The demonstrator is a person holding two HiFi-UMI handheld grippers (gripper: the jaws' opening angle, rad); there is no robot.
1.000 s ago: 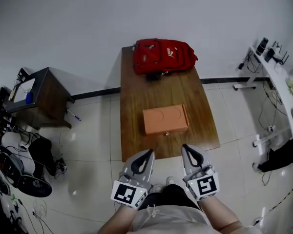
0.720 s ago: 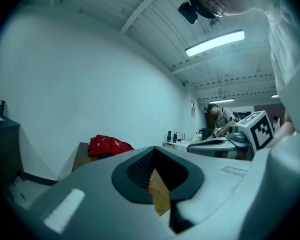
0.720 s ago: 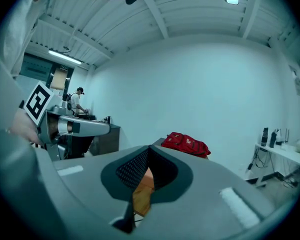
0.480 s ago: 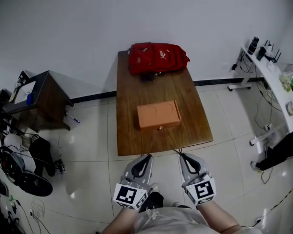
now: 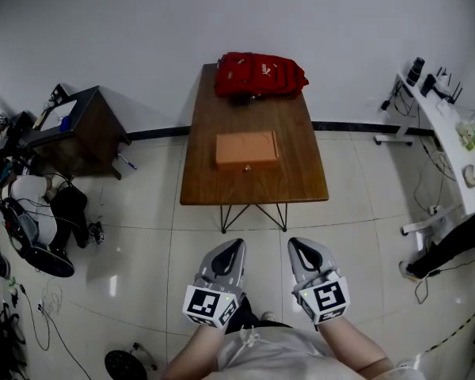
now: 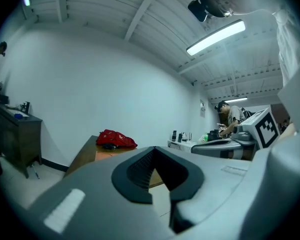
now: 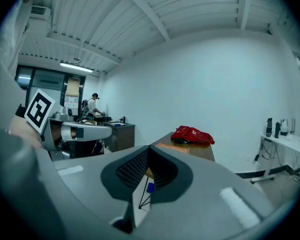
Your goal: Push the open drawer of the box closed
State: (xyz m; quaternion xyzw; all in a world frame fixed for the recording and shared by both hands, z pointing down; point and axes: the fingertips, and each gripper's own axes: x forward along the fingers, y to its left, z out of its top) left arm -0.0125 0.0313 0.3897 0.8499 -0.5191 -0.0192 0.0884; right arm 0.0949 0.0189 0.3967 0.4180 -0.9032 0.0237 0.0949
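An orange box (image 5: 246,150) lies in the middle of a wooden table (image 5: 301,182). A small knob shows on its near face, and no drawer visibly sticks out. Both grippers hang over the tiled floor, well short of the table's near edge. My left gripper (image 5: 227,248) and my right gripper (image 5: 302,247) are each shut, holding nothing. In the left gripper view the gripper (image 6: 153,150) points toward the table with the box (image 6: 107,154) far off. The right gripper view shows that gripper (image 7: 149,148) and the box (image 7: 170,146) equally far away.
A red backpack (image 5: 260,74) lies at the table's far end against the wall. A dark cabinet (image 5: 79,129) stands to the left, with cables and gear (image 5: 32,228) on the floor beside it. A white desk (image 5: 447,125) runs along the right.
The view has backed away from the table: a second ago the grippers were at its near edge, now they hang over floor well short of it. Both stay shut.
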